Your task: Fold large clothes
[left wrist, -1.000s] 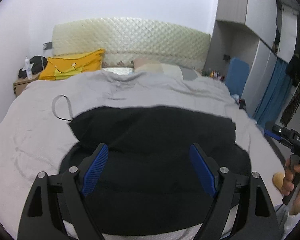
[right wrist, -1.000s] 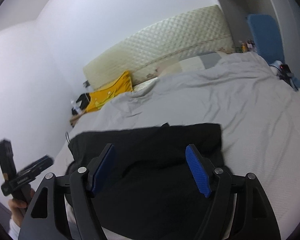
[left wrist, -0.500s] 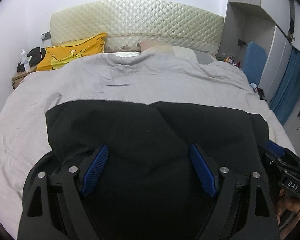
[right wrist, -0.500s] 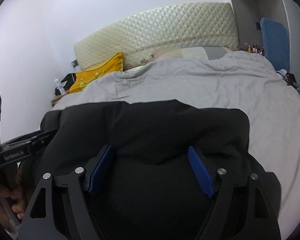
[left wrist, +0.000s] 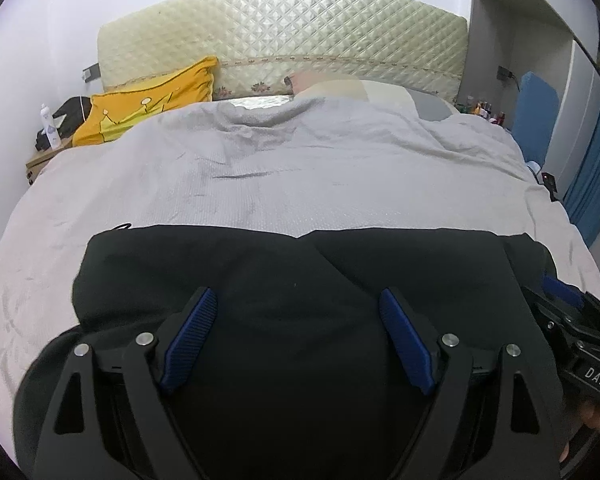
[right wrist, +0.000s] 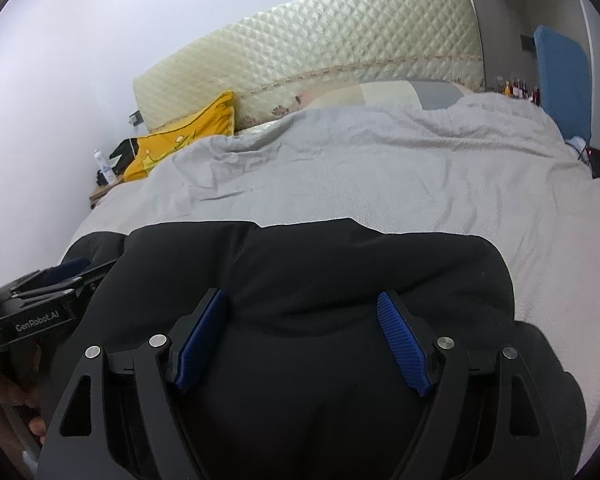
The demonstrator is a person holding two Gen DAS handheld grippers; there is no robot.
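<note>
The black garment (left wrist: 300, 272) lies spread across the near part of the grey bedcover (left wrist: 300, 168), its far edge running roughly straight across the bed with a small notch near the middle, so a fold looks freshly laid and the step in hand reads as letting go and lining up for the next one. The left gripper (left wrist: 296, 336) hangs over the cloth with its jaws wide and nothing pinched between the blue pads. The right gripper (right wrist: 300, 332) is likewise spread wide, its jaws having just been opening, with only flat cloth below the gap and none of it caught. The garment sits under and ahead of both sets of jaws, its left and right edges reaching past each tool. The next move probably calls for each gripper to find an edge or corner on its own side, dip low enough to catch a single layer, and close without dragging the bedcover along.
</note>
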